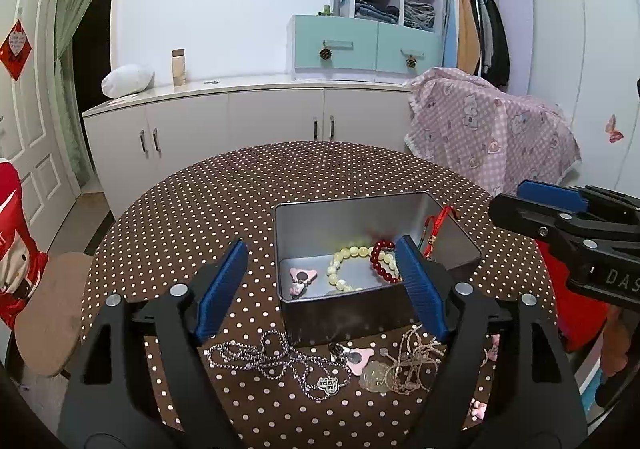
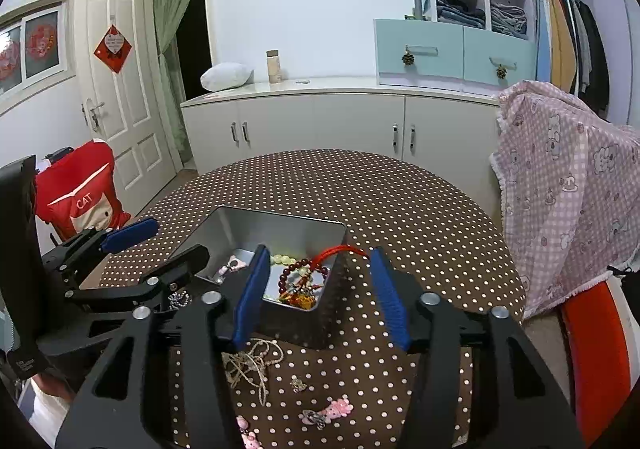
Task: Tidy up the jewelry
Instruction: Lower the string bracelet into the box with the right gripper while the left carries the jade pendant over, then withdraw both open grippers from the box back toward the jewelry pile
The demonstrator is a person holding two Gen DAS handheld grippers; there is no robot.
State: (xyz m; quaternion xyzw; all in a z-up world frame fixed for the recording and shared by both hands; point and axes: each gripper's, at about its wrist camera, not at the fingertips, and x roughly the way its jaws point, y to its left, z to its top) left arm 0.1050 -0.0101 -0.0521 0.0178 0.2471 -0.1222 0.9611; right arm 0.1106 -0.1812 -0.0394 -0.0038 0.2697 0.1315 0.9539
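An open metal tin [image 1: 352, 221] stands on the brown dotted table [image 1: 224, 193]. Inside lie a yellow bead bracelet [image 1: 347, 268], a dark red bead bracelet [image 1: 380, 261] and a pink clip [image 1: 299, 281]. A red cord [image 1: 438, 223] hangs over its right wall. In front of the tin lie a silver chain [image 1: 276, 359], a pink bear clip [image 1: 358, 357] and a beige cord necklace [image 1: 412, 359]. My left gripper [image 1: 322, 289] is open over the tin's near wall, holding nothing. My right gripper [image 2: 320, 297] is open above the tin's [image 2: 288, 229] near corner, with the red cord [image 2: 340, 251] just beyond its pads, untouched.
Several pink clips [image 2: 336, 409] and a small charm [image 2: 298, 383] lie near the table's front edge. A chair draped with a pink blanket [image 2: 568, 185] stands at the right, a red-covered chair [image 2: 84, 193] at the left. White cabinets [image 1: 240, 121] line the far wall.
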